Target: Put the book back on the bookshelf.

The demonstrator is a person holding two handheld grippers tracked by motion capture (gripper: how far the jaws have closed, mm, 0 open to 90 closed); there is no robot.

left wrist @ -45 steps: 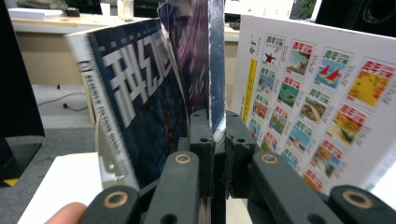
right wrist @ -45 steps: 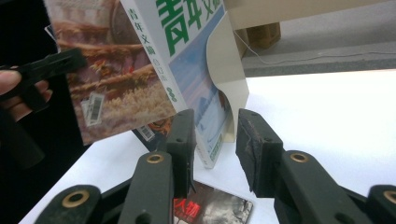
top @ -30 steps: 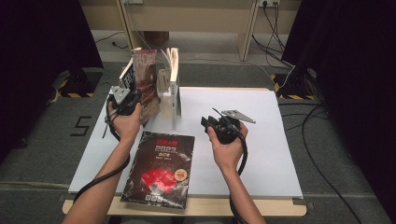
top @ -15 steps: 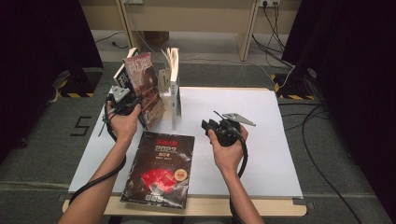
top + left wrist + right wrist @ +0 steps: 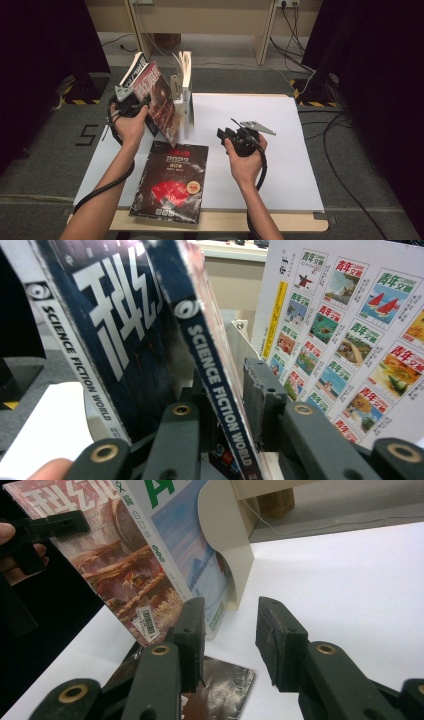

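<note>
Magazine (image 5: 159, 100) is leaning toward the bookend (image 5: 177, 92), spine sitting between left tongs (image 5: 136, 106); grip uncertain; right tongs (image 5: 226, 134) are waiting open, empty.

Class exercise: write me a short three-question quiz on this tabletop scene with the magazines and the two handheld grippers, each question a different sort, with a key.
1. True or false: the right gripper holds a magazine.
2. Which gripper is at the leaning Science Fiction World magazine? A left gripper, B right gripper
3. Fill in: the dark 2023 magazine lies ____ on the white table sheet.

Key: 1 false, its jaws stand open over bare sheet. 2 A, its jaws astride the magazine's spine. 3 flat.
</note>
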